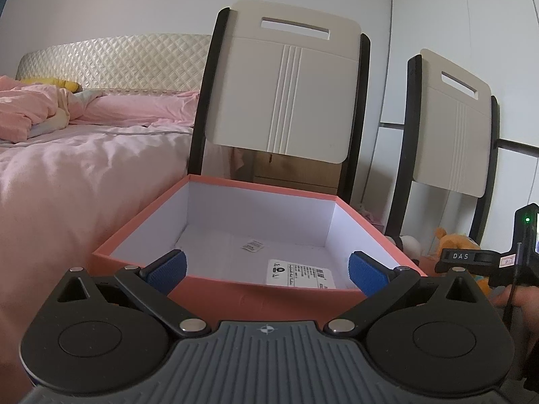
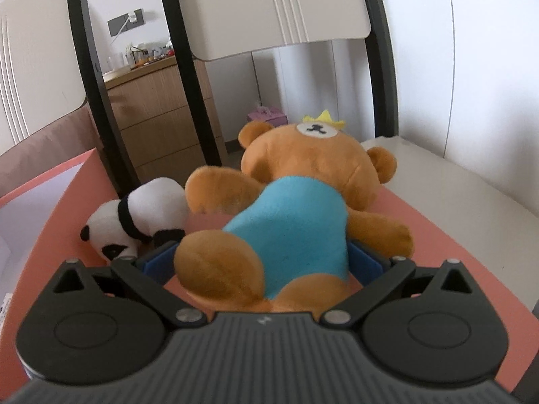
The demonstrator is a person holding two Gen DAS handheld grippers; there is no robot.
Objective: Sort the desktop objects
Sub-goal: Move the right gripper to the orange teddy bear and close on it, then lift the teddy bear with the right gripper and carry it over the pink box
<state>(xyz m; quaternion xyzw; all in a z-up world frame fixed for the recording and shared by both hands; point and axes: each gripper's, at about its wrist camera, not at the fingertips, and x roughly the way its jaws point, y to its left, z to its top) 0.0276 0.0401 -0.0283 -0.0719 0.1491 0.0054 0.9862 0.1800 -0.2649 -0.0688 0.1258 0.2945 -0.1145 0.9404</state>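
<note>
Straddling my spread right tongs (image 2: 262,262), bear (image 2: 296,208) lies lengthwise, head far; left tongs (image 1: 266,271) spread before box (image 1: 215,289).

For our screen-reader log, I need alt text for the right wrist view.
The right tongs straddle the lower body of a brown teddy bear in a blue shirt, lying on its back on a pink surface. A small panda plush lies beside it, with chair backs behind.
</note>
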